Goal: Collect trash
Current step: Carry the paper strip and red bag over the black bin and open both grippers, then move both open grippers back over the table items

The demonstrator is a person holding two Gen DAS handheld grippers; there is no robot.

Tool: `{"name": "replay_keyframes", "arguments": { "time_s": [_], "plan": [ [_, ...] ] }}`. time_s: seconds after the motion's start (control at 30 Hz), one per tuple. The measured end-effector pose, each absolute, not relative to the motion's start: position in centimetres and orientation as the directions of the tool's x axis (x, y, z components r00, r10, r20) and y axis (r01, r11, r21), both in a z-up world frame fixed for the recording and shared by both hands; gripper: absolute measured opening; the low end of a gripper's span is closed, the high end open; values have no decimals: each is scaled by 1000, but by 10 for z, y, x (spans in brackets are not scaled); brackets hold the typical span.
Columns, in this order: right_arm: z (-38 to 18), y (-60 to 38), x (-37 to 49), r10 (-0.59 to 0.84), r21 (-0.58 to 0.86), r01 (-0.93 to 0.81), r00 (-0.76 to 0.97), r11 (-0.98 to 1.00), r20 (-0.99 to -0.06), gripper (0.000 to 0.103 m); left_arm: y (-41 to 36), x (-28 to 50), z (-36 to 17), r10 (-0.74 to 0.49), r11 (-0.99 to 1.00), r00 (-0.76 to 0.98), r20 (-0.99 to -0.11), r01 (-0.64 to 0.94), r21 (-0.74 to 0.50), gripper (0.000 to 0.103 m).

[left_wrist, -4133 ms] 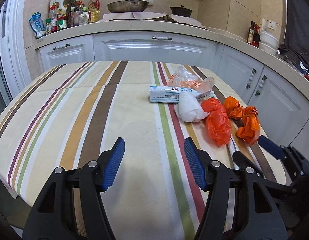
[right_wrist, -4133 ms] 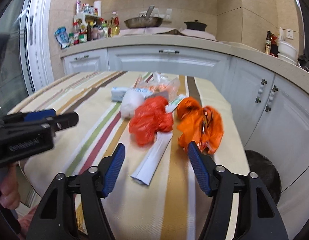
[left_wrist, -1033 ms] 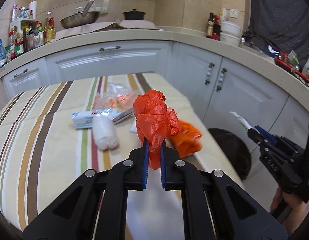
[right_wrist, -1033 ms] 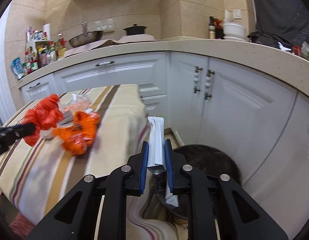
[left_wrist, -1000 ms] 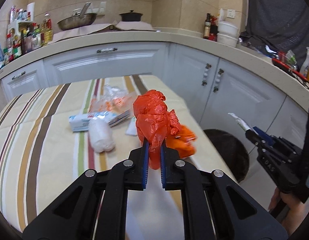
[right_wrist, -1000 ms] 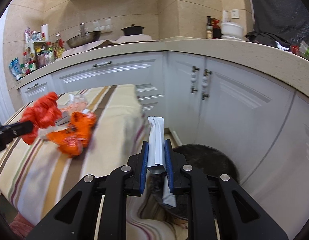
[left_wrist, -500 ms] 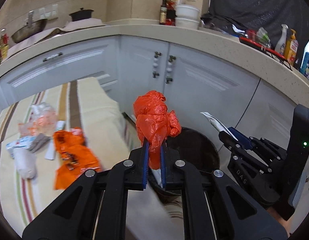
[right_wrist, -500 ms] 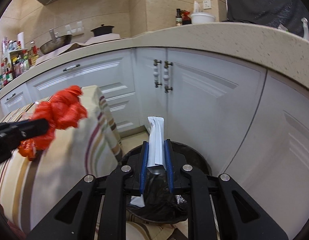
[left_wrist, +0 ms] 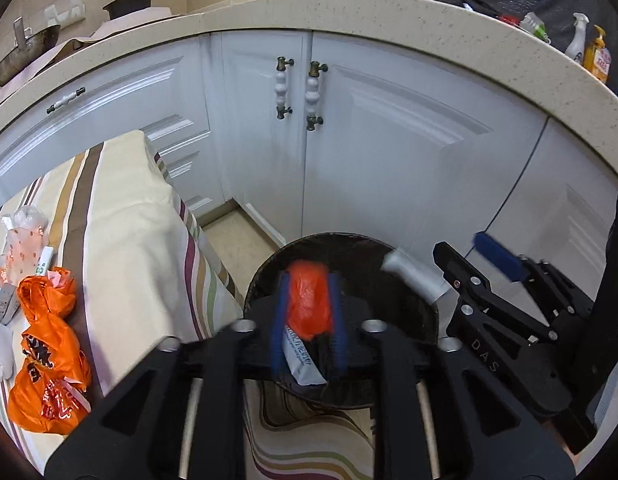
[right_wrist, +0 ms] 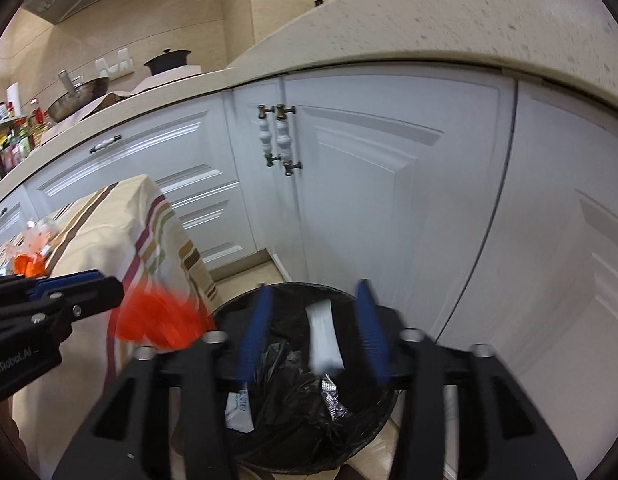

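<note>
Both jaws are opening over the black-lined trash bin [left_wrist: 413,320] beside your striped desk [left_wrist: 121,216]. Your left gripper [left_wrist: 305,314] has a crumpled red plastic bag [left_wrist: 309,300] between its parting blue pads, blurred, upright over the bin. Your right gripper [right_wrist: 313,330] has a long white wrapper [right_wrist: 323,338] loose between its pads, lengthwise along the fingers, clear of both.

Your left hand-held gripper [left_wrist: 305,316] points down and its jaws are opening, with a red plastic bag [left_wrist: 309,300] between them. Your right hand-held gripper [right_wrist: 313,332] also tips down beside it. Its jaws are opening too, and a white wrapper [right_wrist: 323,336] sits loose between them, not pressed by the pads.
</note>
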State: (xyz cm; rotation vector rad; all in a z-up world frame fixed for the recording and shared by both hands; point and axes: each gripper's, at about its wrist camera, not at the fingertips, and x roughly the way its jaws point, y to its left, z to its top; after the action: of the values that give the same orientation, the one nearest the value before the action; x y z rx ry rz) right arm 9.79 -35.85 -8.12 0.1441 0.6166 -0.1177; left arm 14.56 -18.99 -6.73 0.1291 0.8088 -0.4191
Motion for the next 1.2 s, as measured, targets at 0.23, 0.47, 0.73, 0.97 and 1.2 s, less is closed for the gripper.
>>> {"name": "replay_keyframes", "arguments": {
  "time_s": [0.23,0.47,0.73,0.97,1.2],
  "plan": [
    [-71,-353,91,-65,98,147,816,984,-575,49,-171,141,-56,-324,916,638,-699,397,-62,44],
    [-45,-320,85,-10,105,78,845,991,-535,54,-116,128,-33,-278,943,699,-659,327,-52,48],
    [-24,-253,84,126,120,-75,857,990,-500,58,-31,109,-19,-153,985,755,-638,165,-40,52],
    [-18,-191,84,234,100,-213,828,972,-509,60,40,94,-22,-34,999,763,-645,14,-36,53],
    [-24,-139,89,311,79,-323,771,943,-557,67,85,84,-35,26,996,741,-671,-74,-43,53]
  ]
}}
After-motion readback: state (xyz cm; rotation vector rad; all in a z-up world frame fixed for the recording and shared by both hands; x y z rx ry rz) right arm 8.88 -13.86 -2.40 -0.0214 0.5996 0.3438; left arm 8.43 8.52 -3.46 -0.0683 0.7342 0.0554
